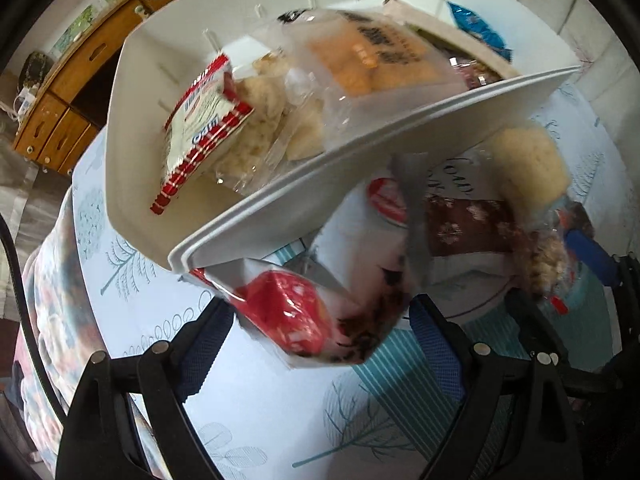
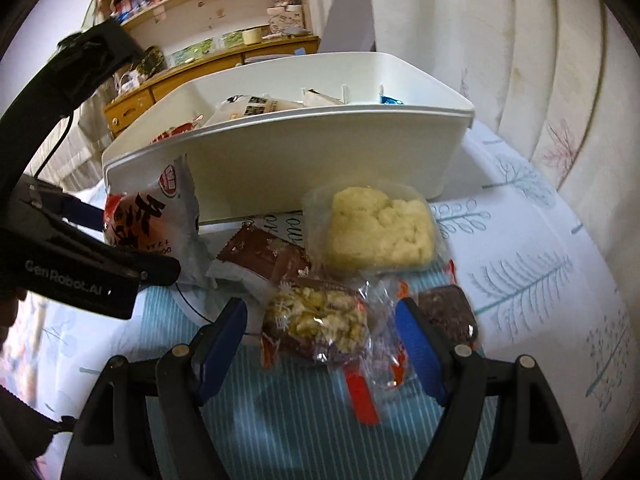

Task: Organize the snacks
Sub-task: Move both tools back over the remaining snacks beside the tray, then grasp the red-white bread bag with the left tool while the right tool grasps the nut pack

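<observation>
A red-and-white snack packet [image 1: 296, 316] leans against the white bin [image 1: 132, 120], and my left gripper [image 1: 324, 344] points down around it, open, pads apart from it. From the right wrist view that left gripper [image 2: 132, 236] flanks the same packet [image 2: 156, 216]. My right gripper [image 2: 322, 340] is open around a clear-wrapped nut bar [image 2: 320, 324] lying on the cloth. Behind it lie a yellow cake pack [image 2: 380, 232], a brown packet [image 2: 260, 256] and a dark bar [image 2: 448, 312]. The bin [image 2: 320, 160] holds several snacks, among them a red-checked packet [image 1: 200, 120] and an orange cracker pack [image 1: 360, 56].
A leaf-print cloth [image 2: 520, 248] covers the table, whose left edge [image 1: 72, 240] drops off near the bin. A padded pale wall [image 2: 520, 60] rises on the right. Wooden shelves and drawers [image 2: 200, 8] stand behind the bin.
</observation>
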`<move>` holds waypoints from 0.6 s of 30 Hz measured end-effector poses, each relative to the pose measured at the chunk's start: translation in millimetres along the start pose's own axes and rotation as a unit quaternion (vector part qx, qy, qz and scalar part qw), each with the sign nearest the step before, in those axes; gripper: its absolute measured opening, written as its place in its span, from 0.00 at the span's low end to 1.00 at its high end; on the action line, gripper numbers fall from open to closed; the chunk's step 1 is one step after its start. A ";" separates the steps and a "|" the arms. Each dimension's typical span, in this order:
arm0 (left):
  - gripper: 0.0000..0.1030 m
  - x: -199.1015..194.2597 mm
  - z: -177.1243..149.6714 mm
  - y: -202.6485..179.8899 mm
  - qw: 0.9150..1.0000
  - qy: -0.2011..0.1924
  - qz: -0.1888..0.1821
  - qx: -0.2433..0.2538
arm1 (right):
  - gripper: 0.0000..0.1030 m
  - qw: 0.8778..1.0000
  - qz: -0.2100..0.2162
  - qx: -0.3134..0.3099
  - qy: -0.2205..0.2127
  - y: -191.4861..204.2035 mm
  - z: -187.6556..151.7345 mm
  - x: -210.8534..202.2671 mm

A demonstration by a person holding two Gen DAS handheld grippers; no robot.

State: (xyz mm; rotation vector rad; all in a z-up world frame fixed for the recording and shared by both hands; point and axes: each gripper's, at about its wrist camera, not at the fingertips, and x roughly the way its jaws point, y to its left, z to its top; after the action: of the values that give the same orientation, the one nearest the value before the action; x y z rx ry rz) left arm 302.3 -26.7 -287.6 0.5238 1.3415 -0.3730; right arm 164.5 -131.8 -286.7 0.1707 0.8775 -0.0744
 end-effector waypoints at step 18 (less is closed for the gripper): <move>0.69 13.9 5.8 18.4 0.995 -0.001 -0.064 -0.073 | 0.50 0.997 -0.008 -0.051 0.049 13.1 7.6 12.4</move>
State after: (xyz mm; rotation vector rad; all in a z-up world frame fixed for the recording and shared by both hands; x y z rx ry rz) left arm 319.7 -14.0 -297.7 0.3154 1.3920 -0.3771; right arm 179.9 -120.2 -290.0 0.0727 0.9778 -0.0373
